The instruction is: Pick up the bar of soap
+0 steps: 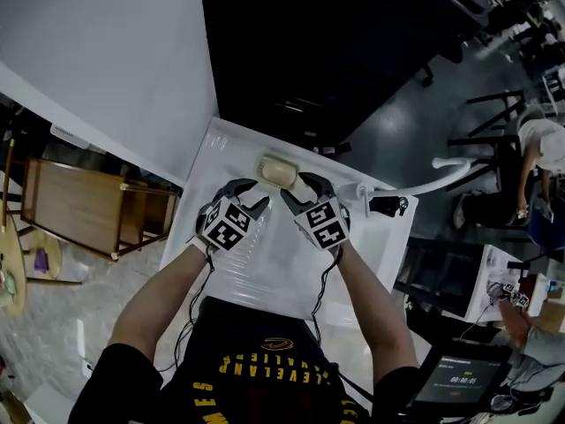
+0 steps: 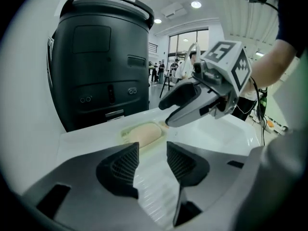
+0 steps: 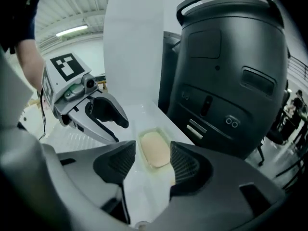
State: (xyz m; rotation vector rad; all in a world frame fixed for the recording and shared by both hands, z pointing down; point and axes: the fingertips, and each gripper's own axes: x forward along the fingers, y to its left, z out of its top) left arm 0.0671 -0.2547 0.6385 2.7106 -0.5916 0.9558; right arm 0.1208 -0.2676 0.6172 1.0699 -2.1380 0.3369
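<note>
White counter [image 1: 265, 263], with the bar of soap [image 1: 278, 171] at its far edge. The left gripper [image 1: 252, 194] and right gripper [image 1: 298, 190] sit just short of the soap's near end, both with jaws apart and empty.

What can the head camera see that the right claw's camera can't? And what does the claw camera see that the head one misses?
Only the head view: the person's arms, the black shirt, a white tap at the right and a wooden shelf at the left. Only the right gripper view: the front of the big black machine with its buttons, and the ribbed pads of the right claw, standing apart. Both: the tan soap in its dish on the white sink top, and the left claw, open, close to it.
</note>
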